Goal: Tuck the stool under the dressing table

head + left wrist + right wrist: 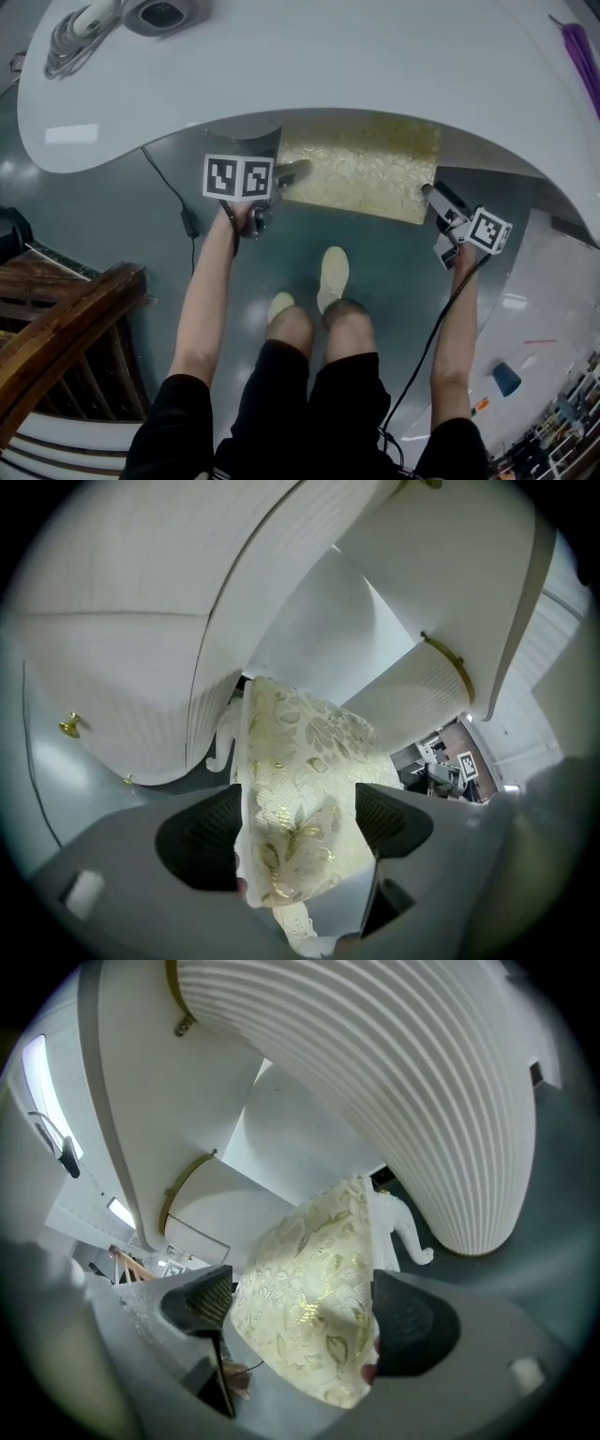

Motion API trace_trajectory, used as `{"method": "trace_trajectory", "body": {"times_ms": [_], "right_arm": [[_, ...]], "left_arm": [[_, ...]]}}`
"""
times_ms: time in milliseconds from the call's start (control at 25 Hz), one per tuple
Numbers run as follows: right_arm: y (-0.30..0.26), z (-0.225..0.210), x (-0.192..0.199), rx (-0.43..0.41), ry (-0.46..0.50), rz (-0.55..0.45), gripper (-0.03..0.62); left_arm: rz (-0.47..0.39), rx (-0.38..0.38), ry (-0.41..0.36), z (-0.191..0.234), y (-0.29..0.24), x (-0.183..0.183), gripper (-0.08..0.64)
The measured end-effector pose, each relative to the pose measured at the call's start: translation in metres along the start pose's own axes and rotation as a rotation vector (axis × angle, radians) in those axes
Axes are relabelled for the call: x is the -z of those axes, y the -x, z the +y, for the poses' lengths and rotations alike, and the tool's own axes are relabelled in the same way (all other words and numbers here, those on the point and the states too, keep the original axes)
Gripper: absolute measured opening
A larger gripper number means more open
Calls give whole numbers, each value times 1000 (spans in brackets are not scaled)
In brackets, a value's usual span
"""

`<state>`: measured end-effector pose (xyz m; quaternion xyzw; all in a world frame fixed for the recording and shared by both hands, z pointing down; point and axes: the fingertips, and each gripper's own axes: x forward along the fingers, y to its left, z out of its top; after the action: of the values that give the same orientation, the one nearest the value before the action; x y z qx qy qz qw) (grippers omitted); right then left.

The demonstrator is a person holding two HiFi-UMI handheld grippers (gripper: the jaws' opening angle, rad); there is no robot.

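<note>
The stool [361, 173] has a cream seat with a gold leaf pattern and lies partly beneath the curved edge of the white dressing table [328, 66]. My left gripper [286, 173] is at the seat's near left corner, my right gripper [433, 194] at its near right corner. In the left gripper view the seat corner [300, 780] fills the gap of the left gripper [298, 829], both pads against it. The right gripper view shows the other corner [314, 1288] between the pads of the right gripper [305, 1314], touching both. A white stool leg [403, 1227] stands behind.
Ribbed white table pedestals [103, 696] [412, 1101] flank the knee space on both sides. On the tabletop lie a coiled cord [75, 37], a grey device [164, 14] and a purple item [581, 52]. A black cable [183, 211] crosses the floor. Dark wooden furniture [66, 328] stands at the left.
</note>
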<state>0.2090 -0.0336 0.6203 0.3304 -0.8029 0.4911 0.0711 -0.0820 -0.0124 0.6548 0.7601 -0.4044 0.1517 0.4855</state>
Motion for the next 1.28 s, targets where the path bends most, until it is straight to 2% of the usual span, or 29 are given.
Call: {"method": "trace_trajectory", "body": {"times_ms": [200,600,840,1080,1280], "right_arm": [[22,19,3,113,46,3,338],[67,89,-3,277,199,-50,155],[98,141,1,347,293,-36,124],[138,202,-9,371,353,-103,107],[169,255,-10,404,421,-140,100]], "left_arm": [[4,-31,-25,-19,23,2,330],[-41,-121,-104,-79,83,-6,193],[-77,-187,-159,-125,131,-10,129],[-110,-211,-217,-178,181,-14,92],[-155,-262,-294,-215,230,-22,29]]}}
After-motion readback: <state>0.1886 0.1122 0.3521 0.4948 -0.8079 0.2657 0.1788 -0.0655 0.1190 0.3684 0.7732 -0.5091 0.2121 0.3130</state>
